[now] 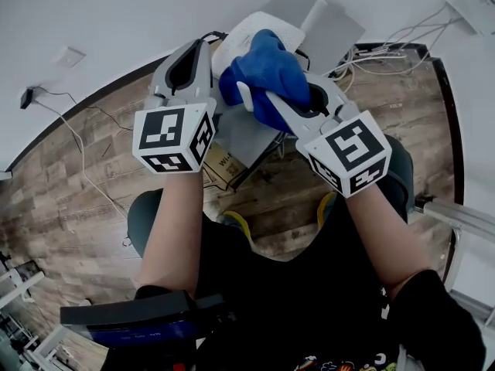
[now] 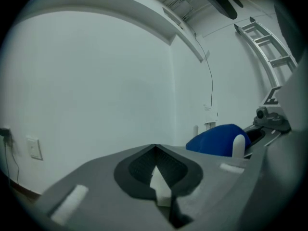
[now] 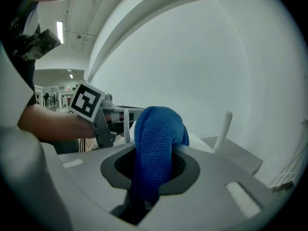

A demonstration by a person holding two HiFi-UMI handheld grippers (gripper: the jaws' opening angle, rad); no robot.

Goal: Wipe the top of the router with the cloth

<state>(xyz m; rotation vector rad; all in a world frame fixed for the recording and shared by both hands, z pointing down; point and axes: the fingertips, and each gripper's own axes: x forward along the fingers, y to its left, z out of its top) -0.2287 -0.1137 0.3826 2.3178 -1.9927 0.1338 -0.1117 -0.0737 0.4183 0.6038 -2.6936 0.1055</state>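
Observation:
The white router point(image 1: 272, 26) lies on a grey stand by the wall, with one antenna point(image 1: 313, 12) pointing away. A bunched blue cloth point(image 1: 264, 69) is pressed over the router's near part, and my right gripper point(image 1: 251, 99) is shut on it. In the right gripper view the cloth point(image 3: 156, 148) fills the jaws, with the router top point(image 3: 198, 142) and two antennas just behind. My left gripper point(image 1: 206, 46) hovers at the router's left edge, beside the cloth. Its jaws point(image 2: 155, 150) meet at a point, shut on nothing. The cloth point(image 2: 216, 139) appears to its right.
The grey stand point(image 1: 339, 31) stands against a white wall. White cables point(image 1: 387, 56) trail to its right. A cardboard box point(image 1: 224, 168) sits below on the wooden floor point(image 1: 85, 199). A wall socket point(image 1: 69, 55) is on the left, and a ladder point(image 2: 269, 52) leans further off.

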